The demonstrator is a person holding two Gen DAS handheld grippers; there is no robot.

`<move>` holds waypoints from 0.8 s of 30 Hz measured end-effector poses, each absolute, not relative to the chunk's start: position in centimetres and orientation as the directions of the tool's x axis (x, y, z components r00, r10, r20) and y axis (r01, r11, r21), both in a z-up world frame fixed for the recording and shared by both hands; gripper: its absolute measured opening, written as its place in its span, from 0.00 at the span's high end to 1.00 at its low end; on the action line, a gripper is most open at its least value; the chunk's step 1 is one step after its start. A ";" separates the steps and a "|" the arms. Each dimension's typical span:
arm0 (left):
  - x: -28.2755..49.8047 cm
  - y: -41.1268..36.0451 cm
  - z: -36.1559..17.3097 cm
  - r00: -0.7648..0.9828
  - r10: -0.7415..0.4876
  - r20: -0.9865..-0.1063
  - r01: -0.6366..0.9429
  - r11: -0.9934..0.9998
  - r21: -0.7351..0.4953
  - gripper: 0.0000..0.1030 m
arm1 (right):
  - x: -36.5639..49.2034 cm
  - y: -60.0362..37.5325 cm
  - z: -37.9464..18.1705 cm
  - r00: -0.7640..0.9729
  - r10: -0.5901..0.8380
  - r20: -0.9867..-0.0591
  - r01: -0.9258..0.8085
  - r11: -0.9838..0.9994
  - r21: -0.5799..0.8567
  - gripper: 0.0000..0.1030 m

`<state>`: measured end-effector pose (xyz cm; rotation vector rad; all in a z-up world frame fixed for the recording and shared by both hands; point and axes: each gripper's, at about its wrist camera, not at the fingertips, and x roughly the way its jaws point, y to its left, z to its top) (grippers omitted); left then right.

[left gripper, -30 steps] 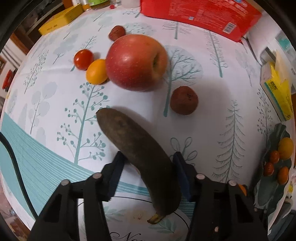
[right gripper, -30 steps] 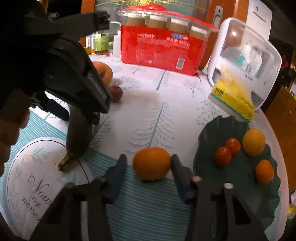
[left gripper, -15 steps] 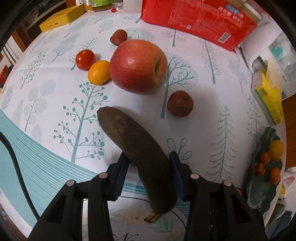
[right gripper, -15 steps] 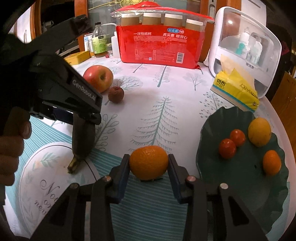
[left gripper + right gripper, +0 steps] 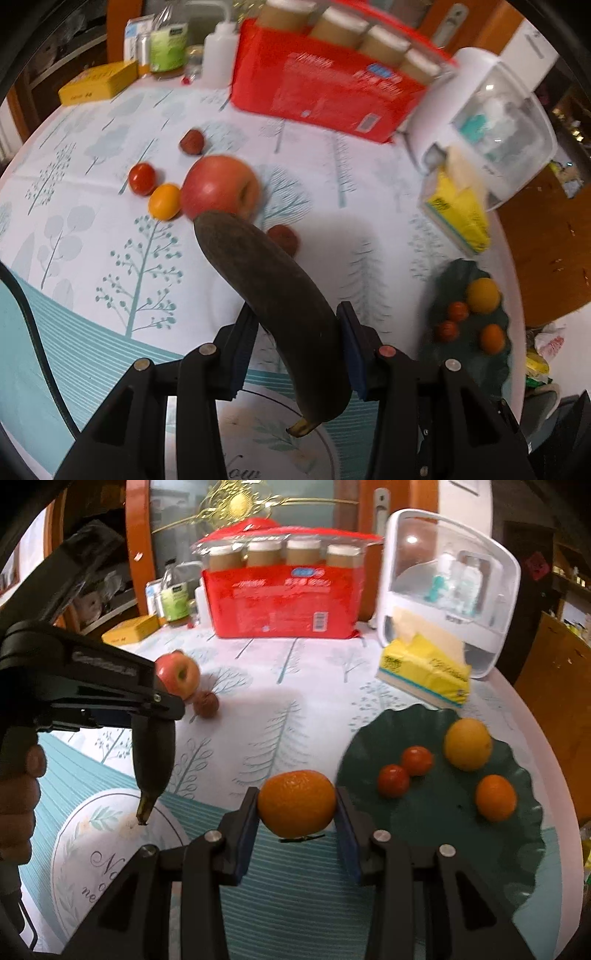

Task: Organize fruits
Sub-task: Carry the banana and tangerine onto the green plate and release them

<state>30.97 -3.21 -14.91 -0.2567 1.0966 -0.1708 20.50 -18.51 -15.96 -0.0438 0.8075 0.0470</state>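
Between your left gripper's (image 5: pixel 295 347) jaws sits the banana (image 5: pixel 273 295), pinched mid-body, stem hanging below the pads, tip raised toward the apple (image 5: pixel 218 188). That middle grip likely keeps it balanced for carrying. A second ago it lay on the cloth with the jaws spread around it; now it looks lifted.

Your right gripper (image 5: pixel 297 825) pinches the orange (image 5: pixel 297 803) at its widest, clear of the cloth; before, the jaws stood apart beside it. Just right of those jaws waits the plate (image 5: pixel 424 834), fruit already on it.
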 end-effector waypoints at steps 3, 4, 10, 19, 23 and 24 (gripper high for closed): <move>30.1 -3.8 -13.5 0.467 -0.290 -0.835 0.047 0.952 -0.304 0.59 | 19.8 -19.4 -15.3 0.701 0.003 -0.713 -0.030 0.999 -0.026 0.61; 29.9 -4.2 -13.3 0.471 -0.295 -0.832 0.059 0.951 -0.304 0.59 | 19.5 -19.9 -15.0 0.706 -0.005 -0.708 -0.017 1.000 -0.024 0.61; 28.1 -6.7 -11.9 0.479 -0.324 -0.816 0.108 0.944 -0.311 0.59 | 17.7 -22.3 -13.8 0.721 -0.038 -0.691 0.029 0.999 -0.024 0.61; 25.1 -11.8 -10.8 0.469 -0.363 -0.805 0.185 0.932 -0.312 0.60 | 15.0 -26.5 -13.1 0.725 -0.056 -0.687 0.064 0.998 -0.014 0.61; 24.0 -14.4 -10.5 0.467 -0.378 -0.799 0.207 0.926 -0.317 0.64 | 14.4 -28.5 -12.9 0.724 -0.054 -0.688 0.061 0.998 -0.014 0.61; 23.8 -15.0 -10.5 0.469 -0.383 -0.796 0.210 0.923 -0.321 0.65 | 14.3 -28.9 -12.9 0.724 -0.054 -0.688 0.061 0.998 -0.014 0.61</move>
